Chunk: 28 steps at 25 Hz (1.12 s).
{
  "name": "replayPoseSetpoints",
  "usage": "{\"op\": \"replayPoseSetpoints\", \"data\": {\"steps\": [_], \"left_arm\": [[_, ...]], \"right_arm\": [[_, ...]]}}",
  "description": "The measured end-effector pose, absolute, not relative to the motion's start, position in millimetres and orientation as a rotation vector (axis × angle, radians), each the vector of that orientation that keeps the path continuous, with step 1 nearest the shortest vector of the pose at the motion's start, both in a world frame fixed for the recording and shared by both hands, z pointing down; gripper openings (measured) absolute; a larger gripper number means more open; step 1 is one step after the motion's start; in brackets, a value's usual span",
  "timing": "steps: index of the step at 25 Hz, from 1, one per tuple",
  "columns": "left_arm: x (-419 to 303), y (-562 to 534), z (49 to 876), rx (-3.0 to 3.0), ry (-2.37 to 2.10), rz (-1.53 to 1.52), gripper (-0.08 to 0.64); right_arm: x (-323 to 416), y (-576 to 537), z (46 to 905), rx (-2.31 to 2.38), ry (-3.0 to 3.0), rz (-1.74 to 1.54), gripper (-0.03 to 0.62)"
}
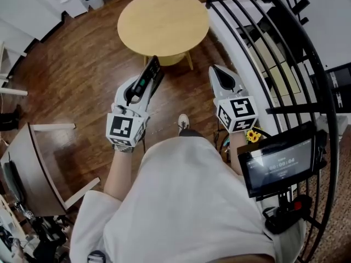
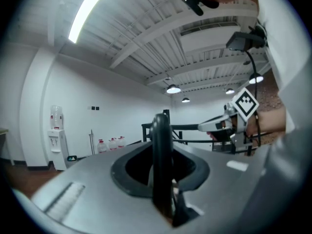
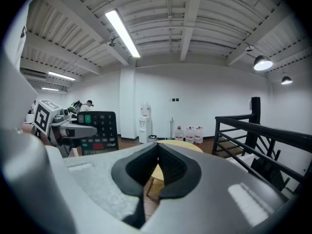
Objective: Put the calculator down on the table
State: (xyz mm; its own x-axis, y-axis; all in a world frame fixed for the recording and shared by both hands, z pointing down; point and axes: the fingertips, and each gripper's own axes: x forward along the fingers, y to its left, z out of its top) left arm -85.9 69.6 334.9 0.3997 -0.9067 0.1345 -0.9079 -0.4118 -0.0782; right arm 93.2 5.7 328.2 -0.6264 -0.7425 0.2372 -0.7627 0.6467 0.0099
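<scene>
1 round pale wooden table (image 1: 163,21) on splayed legs, standing on dark plank floor (image 1: 77,81), close beside black railing (image 1: 258,48)

Counted one round table (image 1: 163,21), one calculator (image 1: 152,70). Grippers numbered two: left gripper (image 1: 141,89), right gripper (image 1: 218,73), each with one marker cube. Three water jugs (image 3: 189,133) stood by wall. One water dispenser (image 3: 145,123), one screen (image 1: 279,166), one chair (image 1: 38,169).

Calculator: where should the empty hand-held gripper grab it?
Probably the free far end of the calculator, from above, with jaws straddling its thin upper edge. It stands on edge, and the left hand-held gripper clamps its near end.
</scene>
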Motion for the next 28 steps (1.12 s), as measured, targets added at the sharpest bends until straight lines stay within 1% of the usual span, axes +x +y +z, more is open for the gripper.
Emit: {"op": "replayPoseSetpoints", "data": {"steps": [4,9,28], "left_arm": [[-77.6,24.0,351.7,2.568,-1.713,0.246,0.084],[-94.6,-31.3,364.5,2.500,-1.737,0.250,0.084],[-100.3,-40.4,363.7,2.509,-1.708,0.248,0.084]], "right_arm": [[108.6,-46.9,347.2,1.231,-2.643,0.193,0.002],[98.8,-111.5,362.3,1.206,-2.621,0.250,0.002],[93.5,-114.6,359.1,1.201,-2.621,0.269,0.002]]}}
